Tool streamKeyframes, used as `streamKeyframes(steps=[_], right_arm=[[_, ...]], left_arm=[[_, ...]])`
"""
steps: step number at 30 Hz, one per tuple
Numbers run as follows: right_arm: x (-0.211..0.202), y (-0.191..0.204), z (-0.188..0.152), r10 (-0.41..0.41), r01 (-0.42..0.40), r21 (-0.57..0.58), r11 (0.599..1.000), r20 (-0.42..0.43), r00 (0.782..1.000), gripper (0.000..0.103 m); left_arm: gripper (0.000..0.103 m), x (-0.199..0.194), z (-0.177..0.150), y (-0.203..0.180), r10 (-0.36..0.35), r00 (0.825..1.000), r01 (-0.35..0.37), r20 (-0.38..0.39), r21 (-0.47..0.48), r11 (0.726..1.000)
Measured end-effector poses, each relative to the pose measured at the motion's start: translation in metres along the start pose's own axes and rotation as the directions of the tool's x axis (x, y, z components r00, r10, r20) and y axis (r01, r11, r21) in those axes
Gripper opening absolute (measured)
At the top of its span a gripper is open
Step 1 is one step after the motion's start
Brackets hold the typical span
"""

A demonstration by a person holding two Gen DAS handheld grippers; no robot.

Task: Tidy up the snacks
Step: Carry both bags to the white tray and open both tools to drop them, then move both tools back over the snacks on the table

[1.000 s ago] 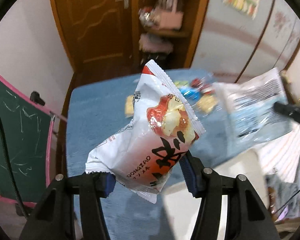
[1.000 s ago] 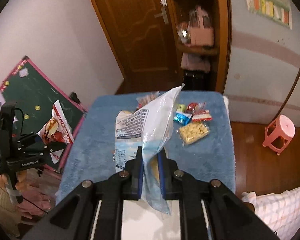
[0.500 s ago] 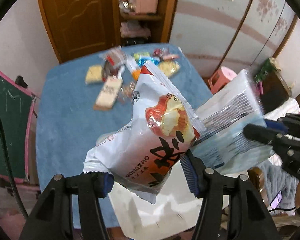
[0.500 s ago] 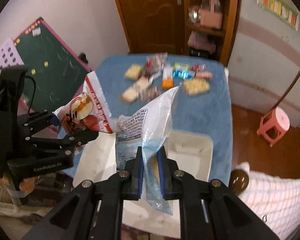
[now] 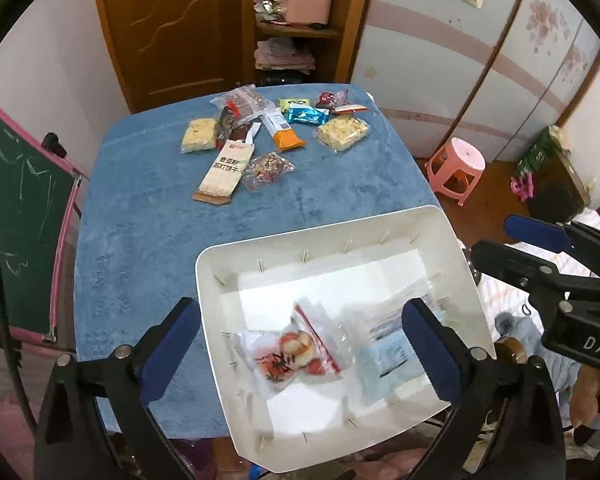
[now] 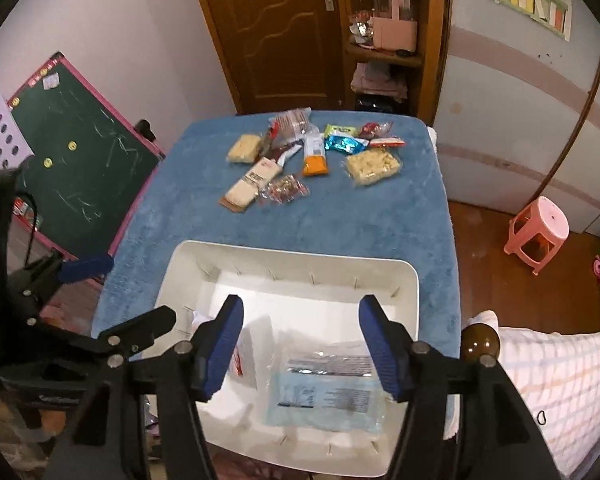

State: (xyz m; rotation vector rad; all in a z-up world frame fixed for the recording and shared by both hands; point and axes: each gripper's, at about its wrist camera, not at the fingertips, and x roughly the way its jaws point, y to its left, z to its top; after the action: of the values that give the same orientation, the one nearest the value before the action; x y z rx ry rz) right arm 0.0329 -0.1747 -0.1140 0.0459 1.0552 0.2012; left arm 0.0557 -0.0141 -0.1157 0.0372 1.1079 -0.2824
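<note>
A white bin [image 5: 452, 240] [image 6: 414, 280] stands at the near edge of the blue table. In it lie a white snack bag with red print [image 5: 296, 356] on the left and a pale blue packet [image 5: 392, 354] [image 6: 324, 388] on the right. My left gripper [image 5: 300, 348] is open and empty above the bin. My right gripper [image 6: 302, 348] is open and empty above the blue packet; it also shows at the right of the left wrist view [image 5: 540, 248]. Several loose snack packs [image 5: 260, 140] [image 6: 300, 156] lie at the table's far side.
The table is covered with a blue cloth [image 5: 148, 216]. A green chalkboard [image 6: 76, 176] leans at the left. A pink stool [image 6: 538, 232] stands on the floor at the right. A wooden door and shelf stand behind the table. A white checked cloth [image 6: 548, 384] lies at the near right.
Both grippers have opened and let go of their bags. The white snack bag and the blue packet now lie in the white bin. Both views have swung over the bin.
</note>
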Motion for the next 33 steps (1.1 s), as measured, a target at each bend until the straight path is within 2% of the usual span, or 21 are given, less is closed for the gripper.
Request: streamKeyframes(steps=[5, 16, 26, 33], right_arm=[[-0.003, 0.002, -0.002, 0.015, -0.015, 0.015, 1.000, 0.004, 1.000, 0.061], [0.006, 0.003, -0.006, 0.025, -0.023, 0.034, 0.999, -0.045, 0.999, 0.061], [0.014, 0.006, -0.006, 0.036, -0.035, 0.021, 0.999, -0.066, 0.997, 0.061], [0.023, 0.010, -0.004, 0.045, -0.044, 0.011, 0.999, -0.088, 0.995, 0.061]], left_arm=[[0.101, -0.009, -0.002, 0.003, 0.002, 1.000, -0.002, 0.023, -0.023, 1.000], [0.101, -0.015, -0.003, 0.003, 0.008, 0.999, -0.006, 0.038, -0.048, 0.999], [0.101, -0.023, -0.002, 0.003, 0.053, 0.994, -0.048, 0.095, -0.057, 0.997], [0.101, -0.013, 0.004, 0.013, 0.050, 0.996, -0.043, 0.069, -0.098, 0.994]])
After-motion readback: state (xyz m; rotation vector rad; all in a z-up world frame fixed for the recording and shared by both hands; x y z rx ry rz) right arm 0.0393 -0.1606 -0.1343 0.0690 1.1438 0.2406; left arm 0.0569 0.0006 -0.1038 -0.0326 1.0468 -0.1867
